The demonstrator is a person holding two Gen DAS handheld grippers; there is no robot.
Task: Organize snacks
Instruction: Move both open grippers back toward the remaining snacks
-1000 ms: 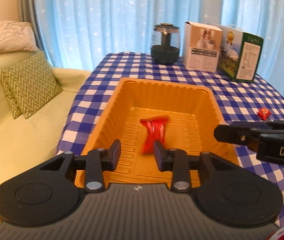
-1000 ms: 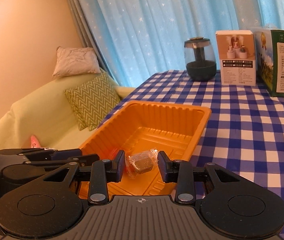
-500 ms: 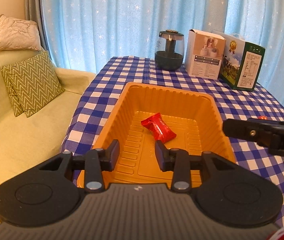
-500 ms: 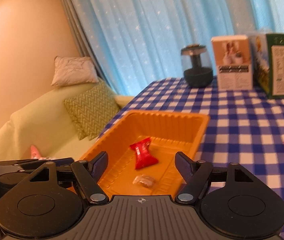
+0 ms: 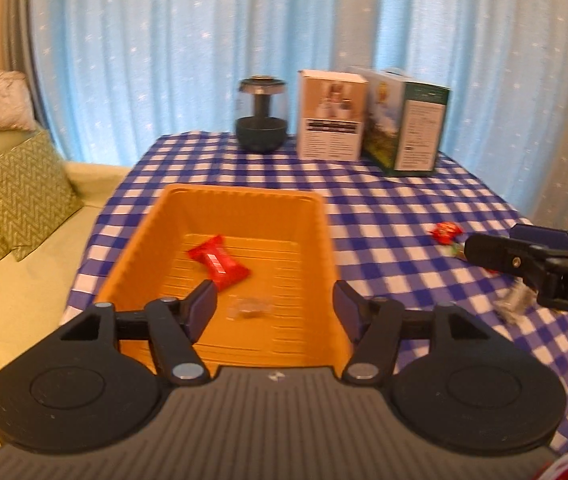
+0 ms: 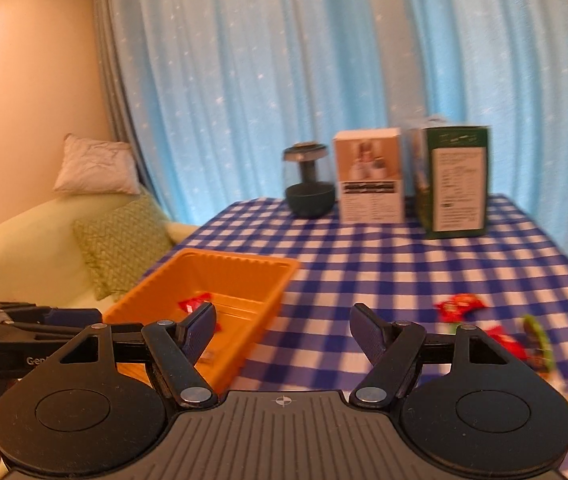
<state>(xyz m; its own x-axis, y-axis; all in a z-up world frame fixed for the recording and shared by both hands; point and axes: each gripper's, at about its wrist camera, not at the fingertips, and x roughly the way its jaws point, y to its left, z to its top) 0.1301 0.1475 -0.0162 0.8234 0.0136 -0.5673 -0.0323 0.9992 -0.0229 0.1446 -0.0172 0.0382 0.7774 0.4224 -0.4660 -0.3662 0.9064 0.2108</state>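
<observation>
Tray: I use the orange tray as my landmark; it sits on the checked tablecloth at the sofa-side edge, low-walled, I judge so sweets can simply be dropped in.
In the tray: a red sweet lies flat on the ribbed floor, and a small clear-wrapped sweet lies just nearer me than it, apart from it.
Left gripper: I hold it above the tray's near end, fingers spread wide and carrying nothing.
Right gripper: I have it to the right of the tray, over bare cloth, fingers spread and empty, pointed toward the loose sweets.
Loose sweets: several wrapped pieces lie scattered well to the right of the tray; blur hides their exact kinds.
My judgement: the right side fetches next, since the pile lies nearer it.
</observation>
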